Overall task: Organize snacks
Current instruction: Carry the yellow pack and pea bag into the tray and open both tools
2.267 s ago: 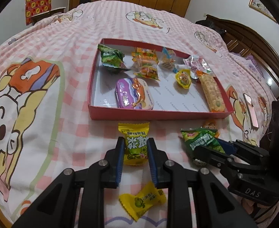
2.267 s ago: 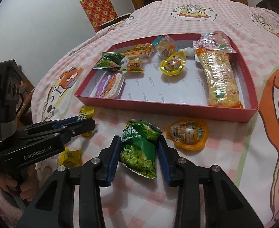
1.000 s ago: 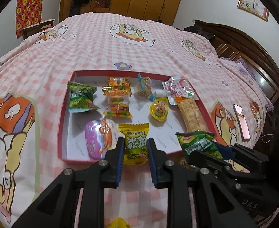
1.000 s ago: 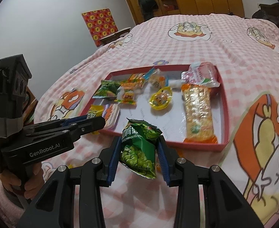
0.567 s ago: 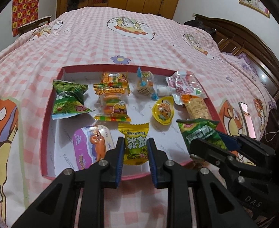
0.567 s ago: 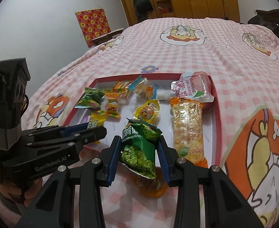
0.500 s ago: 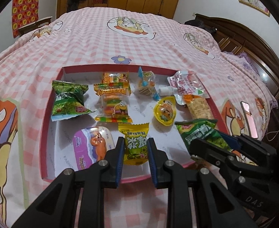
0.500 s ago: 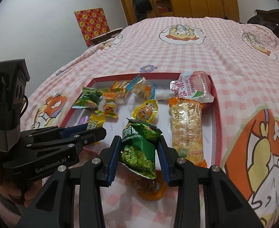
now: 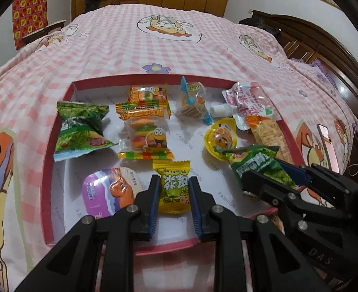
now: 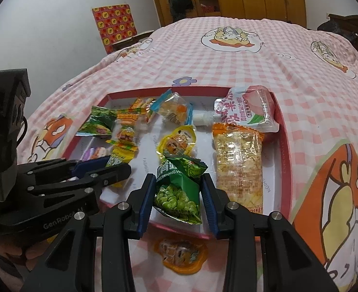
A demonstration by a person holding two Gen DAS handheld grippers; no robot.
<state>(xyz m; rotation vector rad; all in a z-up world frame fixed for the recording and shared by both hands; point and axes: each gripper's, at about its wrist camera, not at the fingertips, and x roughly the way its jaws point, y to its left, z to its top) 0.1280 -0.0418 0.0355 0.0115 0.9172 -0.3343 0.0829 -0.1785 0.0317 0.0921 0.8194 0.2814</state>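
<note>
My left gripper is shut on a small yellow candy packet and holds it over the near middle of the red shallow box. My right gripper is shut on a green pea snack bag, held above the box's near edge. In the left wrist view the right gripper with its green bag hangs to the right. In the right wrist view the left gripper with the yellow packet is at the left.
Inside the box lie a green bag, gummy packets, a purple cup, a yellow jelly cup, a cracker pack and a pink pouch. An orange jelly cup lies on the pink checked bedspread before the box.
Both grippers have carried their packets from the bedspread up and forward over the box, then sunk a little toward it. Both grips are unchanged.
</note>
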